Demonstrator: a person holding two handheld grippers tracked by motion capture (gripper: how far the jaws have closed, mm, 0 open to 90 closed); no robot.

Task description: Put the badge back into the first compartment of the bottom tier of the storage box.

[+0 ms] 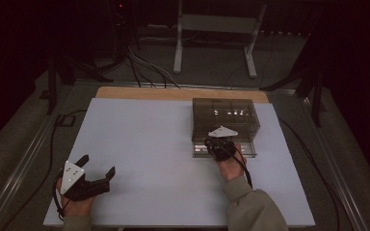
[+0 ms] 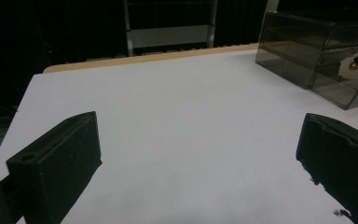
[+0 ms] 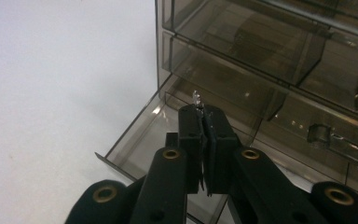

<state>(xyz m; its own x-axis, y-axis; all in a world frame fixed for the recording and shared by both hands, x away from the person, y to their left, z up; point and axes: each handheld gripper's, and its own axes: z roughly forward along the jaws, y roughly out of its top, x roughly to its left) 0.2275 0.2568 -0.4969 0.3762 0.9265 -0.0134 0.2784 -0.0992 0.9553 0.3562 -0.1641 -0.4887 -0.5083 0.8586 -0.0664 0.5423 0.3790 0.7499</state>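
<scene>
Right now the right gripper has its jaws pressed together, w/ almost no gap between the black pads. At the tips it pinches a tiny clear thing, maybe a small knob or clip of transparent plastic; it is too small to say exactly what it is. The gripper is at the front of a smoky transparent drawer box, which stands on the white table at the far right part, near the wooden edge. The lowest drawer is pulled out toward the person, and the closed jaws are just above its open tray. In the high view the right gripper is touching or almost touching the front of the box, w/ its grey three-cornered plate on top and the cable going back along the sleeve.

The left gripper rests at the near left corner of the table, well apart from the box. Its jaws stand wide, and in the left gripper view there is nothing between them, just bare table surface. From there the drawer box is seen far at the upper right, w/ several drawer levels one above another. Behind the table there is a light metal stand on the dark floor.
</scene>
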